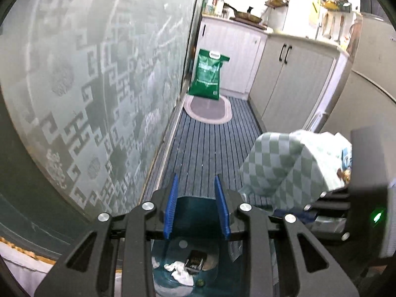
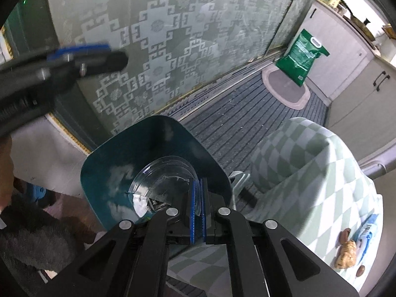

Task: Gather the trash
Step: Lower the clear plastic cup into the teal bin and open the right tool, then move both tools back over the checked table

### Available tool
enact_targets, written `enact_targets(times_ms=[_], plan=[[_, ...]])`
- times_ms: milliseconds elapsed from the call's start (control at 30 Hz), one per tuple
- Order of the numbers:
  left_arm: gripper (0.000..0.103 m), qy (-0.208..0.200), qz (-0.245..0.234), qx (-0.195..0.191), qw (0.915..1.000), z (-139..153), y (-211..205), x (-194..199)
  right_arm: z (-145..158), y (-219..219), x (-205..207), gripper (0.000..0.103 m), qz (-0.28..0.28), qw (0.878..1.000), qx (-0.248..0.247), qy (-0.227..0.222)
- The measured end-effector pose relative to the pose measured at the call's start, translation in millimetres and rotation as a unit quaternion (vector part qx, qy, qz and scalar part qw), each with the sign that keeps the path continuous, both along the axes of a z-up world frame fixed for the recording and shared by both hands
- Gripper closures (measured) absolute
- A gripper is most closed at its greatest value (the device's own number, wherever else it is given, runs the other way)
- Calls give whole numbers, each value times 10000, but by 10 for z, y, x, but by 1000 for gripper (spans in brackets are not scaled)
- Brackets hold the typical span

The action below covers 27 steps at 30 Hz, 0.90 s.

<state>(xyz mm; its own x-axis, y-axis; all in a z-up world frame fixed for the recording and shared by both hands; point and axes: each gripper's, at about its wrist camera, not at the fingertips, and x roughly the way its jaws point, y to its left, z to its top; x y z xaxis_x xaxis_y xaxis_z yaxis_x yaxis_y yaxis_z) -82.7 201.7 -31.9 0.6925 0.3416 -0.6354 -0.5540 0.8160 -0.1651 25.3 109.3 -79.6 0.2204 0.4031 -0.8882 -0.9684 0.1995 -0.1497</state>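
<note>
Landmark: the teal trash bin [image 2: 158,153], open-topped, standing on the striped floor mat [image 2: 237,113] against the etched glass door [image 2: 173,37].

Up and left of the bin in the right wrist view, the left hand-held gripper [image 2: 99,58] hovers, blurred. Its own camera shows its blue pads [image 1: 173,205] parted a modest way above the bin's mouth, nothing between them.

Inside the bin [image 1: 195,212]: crumpled white tissue [image 1: 182,272], a small dark foil-looking packet [image 1: 195,263] (identity unsure, view dim), a small round dark bit near the bottom wall.

At the bin's mouth, the right hand-held gripper [image 2: 198,195] has its pads clamped together on the edge of a clear plastic lid [image 2: 158,180], which hangs tilted over the bin opening.

Right of the bin: a table draped in a green-and-white checked cloth [image 2: 309,173]. On it, far right, a blue-and-white wrapper [image 2: 368,232] and several brownish food scraps [image 2: 346,253].

Beyond the bin, down the floor: an oval rug [image 2: 287,89], with a green bag [image 2: 300,54] standing on it, against white cabinets [image 2: 346,57].
</note>
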Motion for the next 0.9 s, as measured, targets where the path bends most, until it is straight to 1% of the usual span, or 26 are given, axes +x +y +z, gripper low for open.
enact_targets(times_ms=[200, 367, 433, 467, 500, 633, 800, 900], plan=[[71, -313, 81, 41, 9995, 106, 1, -93, -93, 37, -51, 99, 119, 9997, -130, 163], [70, -580, 106, 183, 9981, 226, -29, -156, -137, 45, -51, 98, 125, 9994, -156, 293], [70, -677, 96, 209, 9974, 265, -46, -165, -156, 58, -48, 82, 111, 9991, -132, 387], [70, -710, 84, 225, 9972, 278, -56, -172, -149, 55, -42, 68, 95, 9990, -104, 420], [69, -739, 71, 250, 9969, 288, -65, -178, -137, 51, -36, 60, 75, 9989, -45, 460], [67, -860, 78, 330, 9957, 337, -100, -183, -44, 36, -22, 60, 18, 9984, 184, 544], [63, -1016, 83, 353, 9942, 432, -142, -155, 119, -16, 45, 60, -128, 9972, 550, 493], [59, -1085, 11, 424, 9932, 487, -218, -103, 250, -106, 129, 59, -301, 9951, 842, 420]])
